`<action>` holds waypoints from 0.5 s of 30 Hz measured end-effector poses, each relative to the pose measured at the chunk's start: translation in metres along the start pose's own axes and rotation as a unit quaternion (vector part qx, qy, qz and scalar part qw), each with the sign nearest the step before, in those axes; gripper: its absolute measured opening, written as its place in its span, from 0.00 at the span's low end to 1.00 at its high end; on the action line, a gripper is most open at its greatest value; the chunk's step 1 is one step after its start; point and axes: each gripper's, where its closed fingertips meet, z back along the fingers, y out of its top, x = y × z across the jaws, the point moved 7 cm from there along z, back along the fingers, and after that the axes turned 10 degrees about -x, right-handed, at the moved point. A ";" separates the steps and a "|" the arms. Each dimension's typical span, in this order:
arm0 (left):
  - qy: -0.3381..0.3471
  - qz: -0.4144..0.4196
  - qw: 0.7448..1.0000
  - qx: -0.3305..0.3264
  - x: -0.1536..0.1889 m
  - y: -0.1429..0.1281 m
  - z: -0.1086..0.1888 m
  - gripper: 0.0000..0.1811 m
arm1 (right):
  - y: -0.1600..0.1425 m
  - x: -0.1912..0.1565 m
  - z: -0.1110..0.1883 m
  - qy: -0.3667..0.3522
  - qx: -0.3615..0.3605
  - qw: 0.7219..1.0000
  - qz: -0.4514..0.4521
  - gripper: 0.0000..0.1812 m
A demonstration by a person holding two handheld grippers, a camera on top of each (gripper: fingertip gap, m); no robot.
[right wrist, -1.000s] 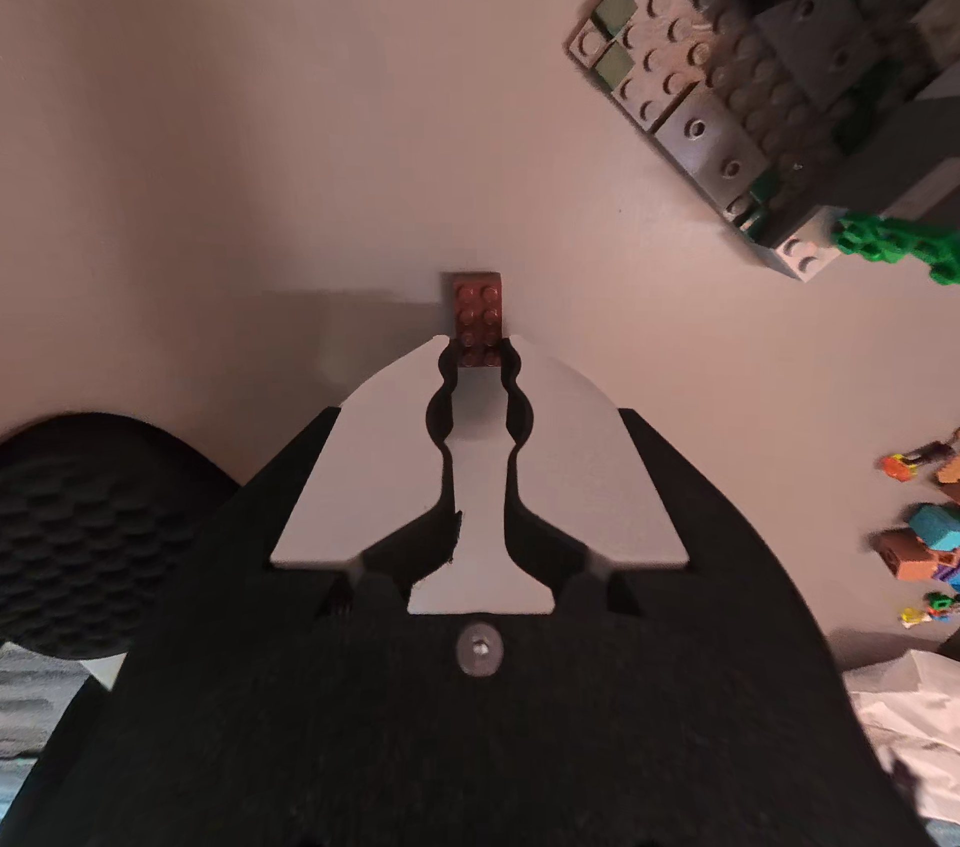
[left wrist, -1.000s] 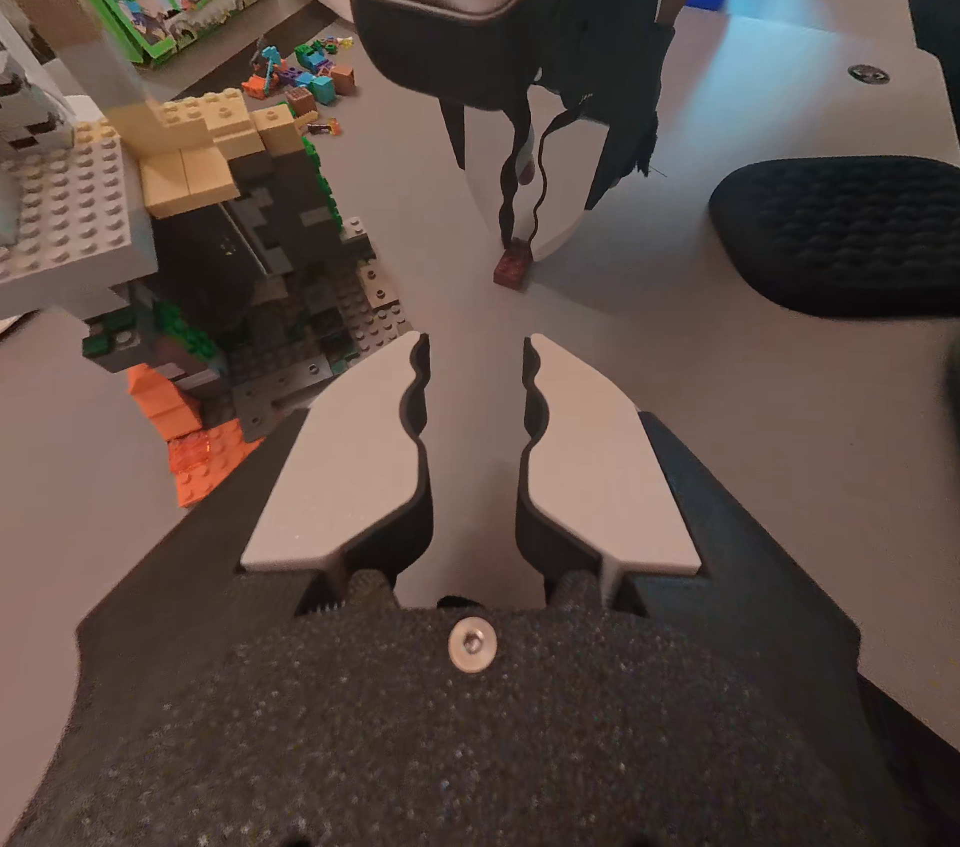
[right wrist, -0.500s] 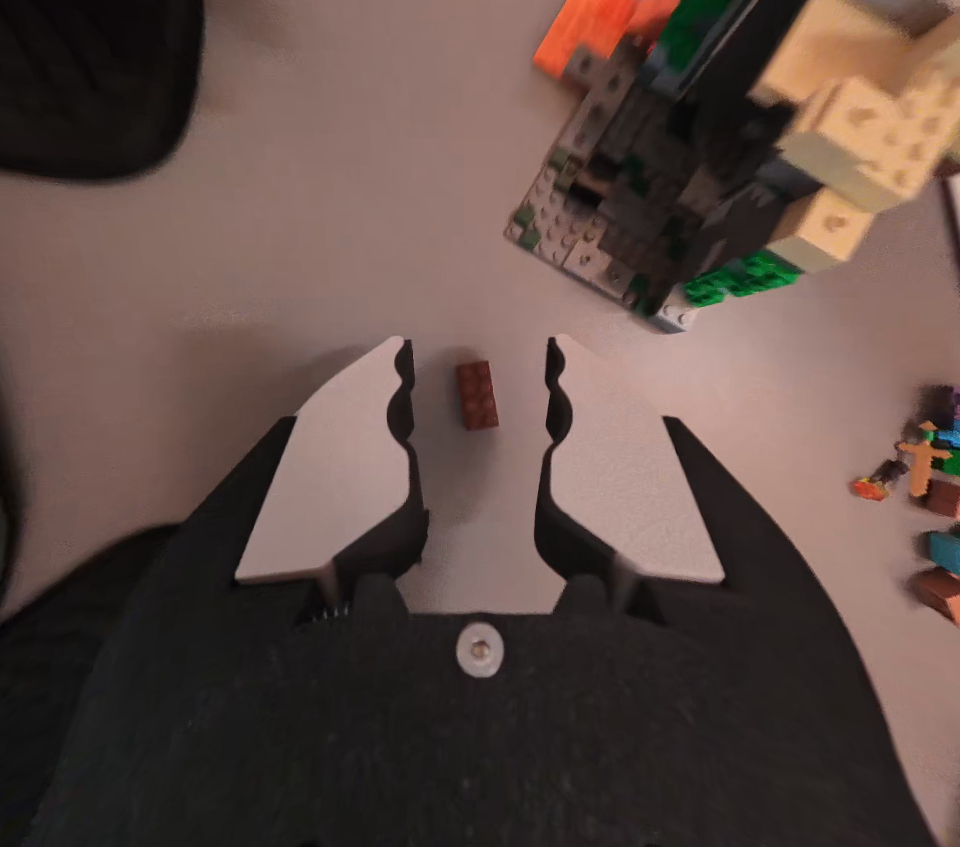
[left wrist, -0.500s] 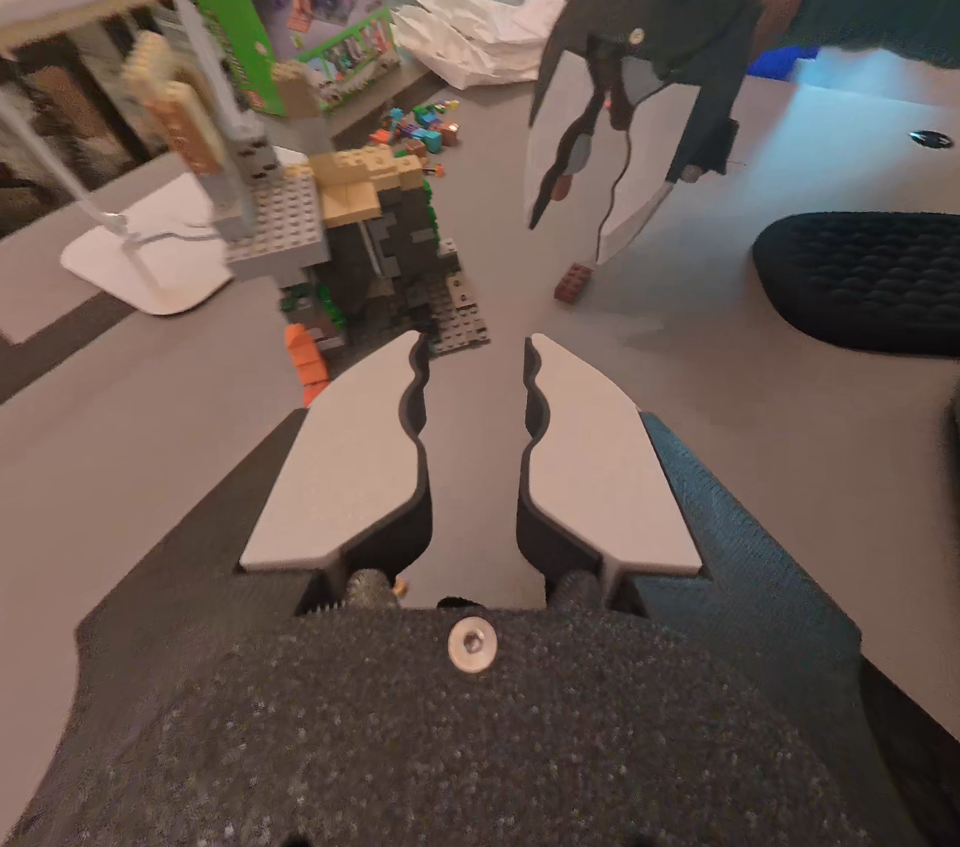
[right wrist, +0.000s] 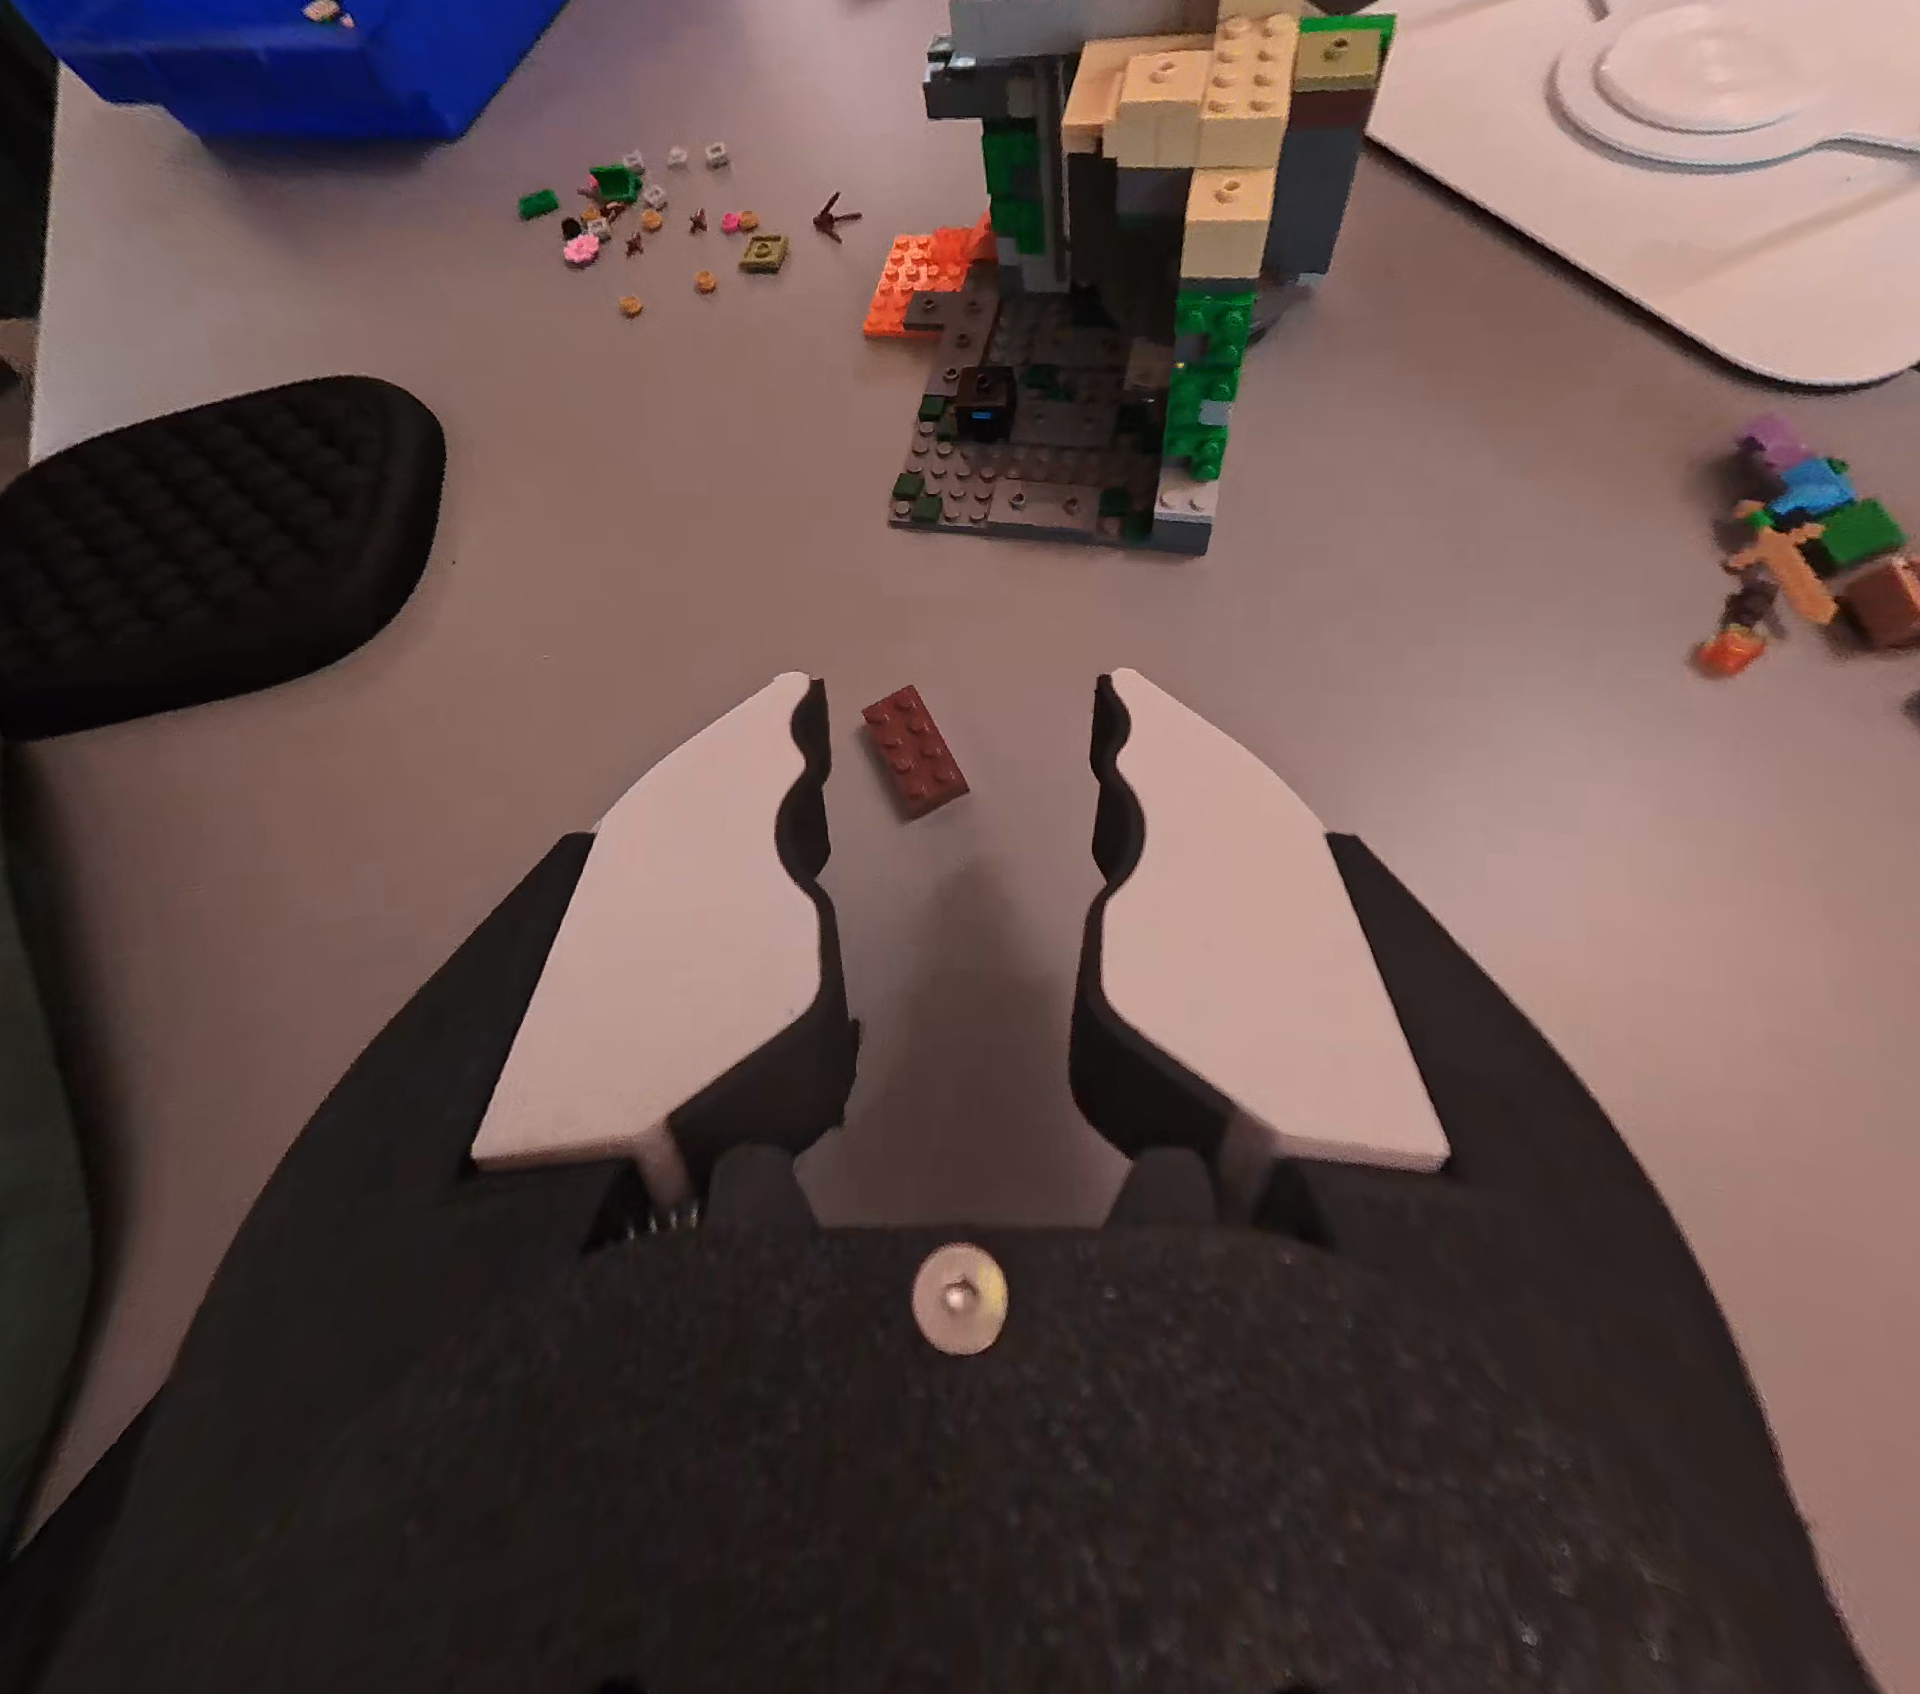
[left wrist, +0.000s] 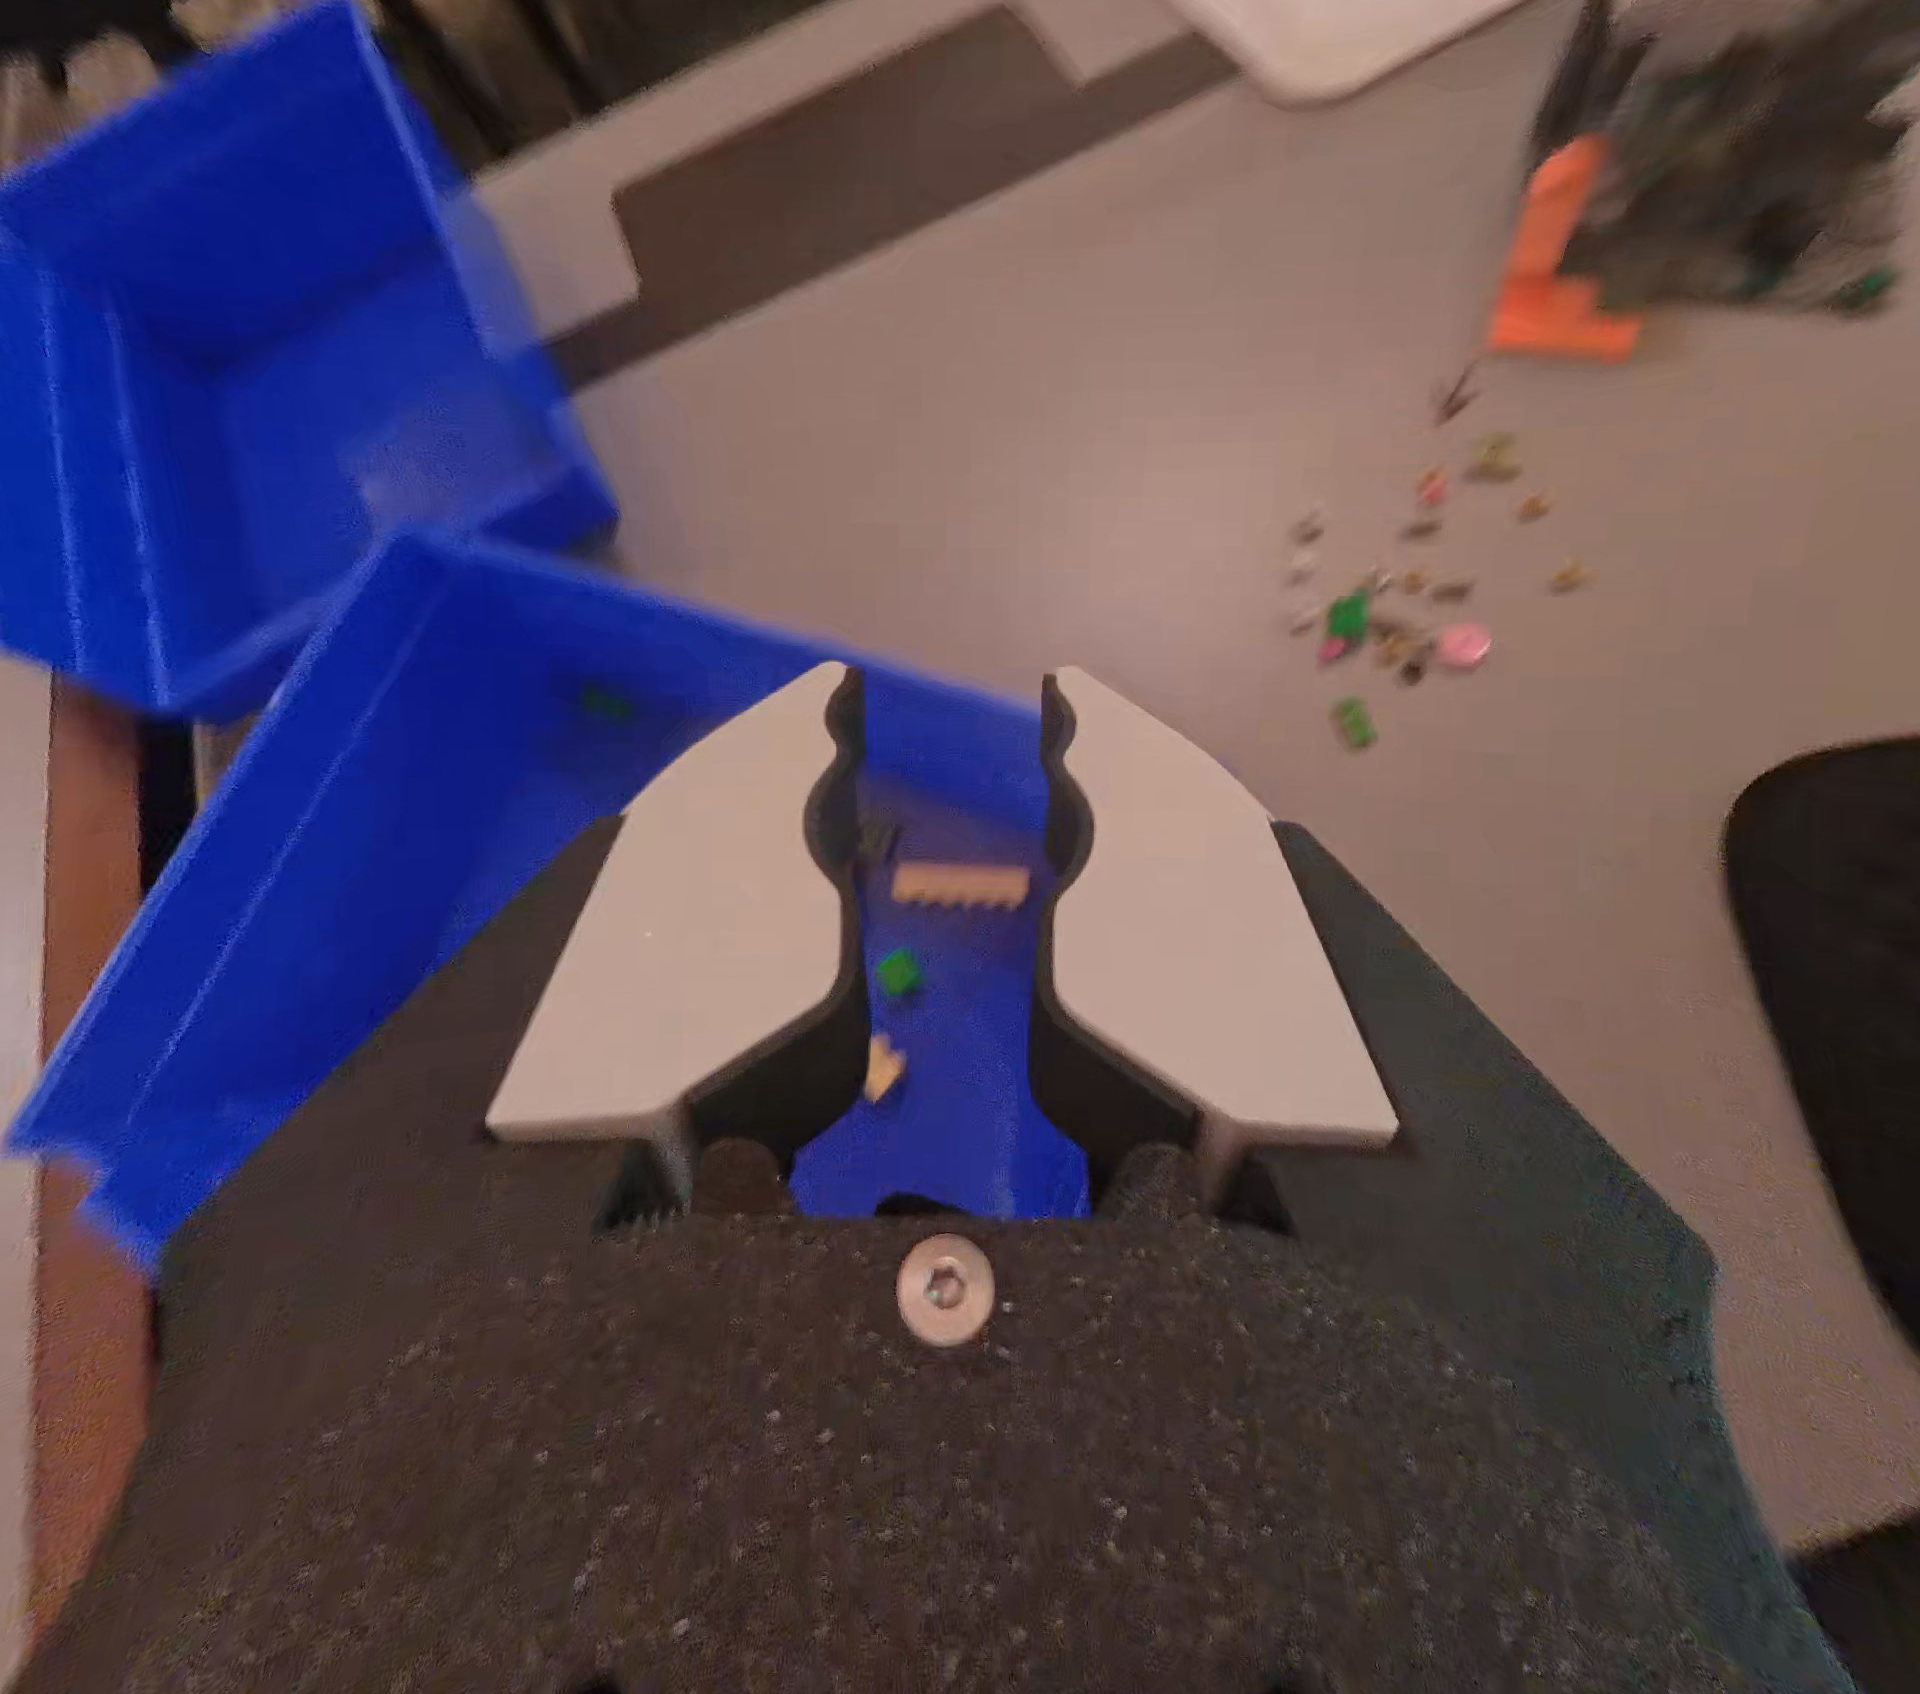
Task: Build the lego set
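Right wrist view, right hand-held gripper (right wrist: 956, 709) wide apart, empty, brown brick (right wrist: 914, 751) between fingertips

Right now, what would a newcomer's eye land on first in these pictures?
The tall lego build at table centre, grey, tan and green. Next, the brown brick lying flat just ahead of the open right gripper. In the left view, the open left gripper points into a blue bin.

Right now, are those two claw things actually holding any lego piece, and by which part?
Nothing is held. The right gripper is open, with the brown brick lying loose on the table. The left gripper hangs open over a blue bin.
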 end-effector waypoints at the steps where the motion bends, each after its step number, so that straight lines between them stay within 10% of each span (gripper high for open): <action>1: -0.001 0.007 0.999 -0.031 -0.011 -0.009 -0.001 0.18 | -0.002 0.001 0.002 -0.002 0.006 1.000 -0.002 0.27; 15: -0.052 -0.030 0.939 -0.339 -0.061 -0.089 -0.078 0.17 | -0.020 -0.001 0.003 -0.005 0.002 1.000 -0.002 0.24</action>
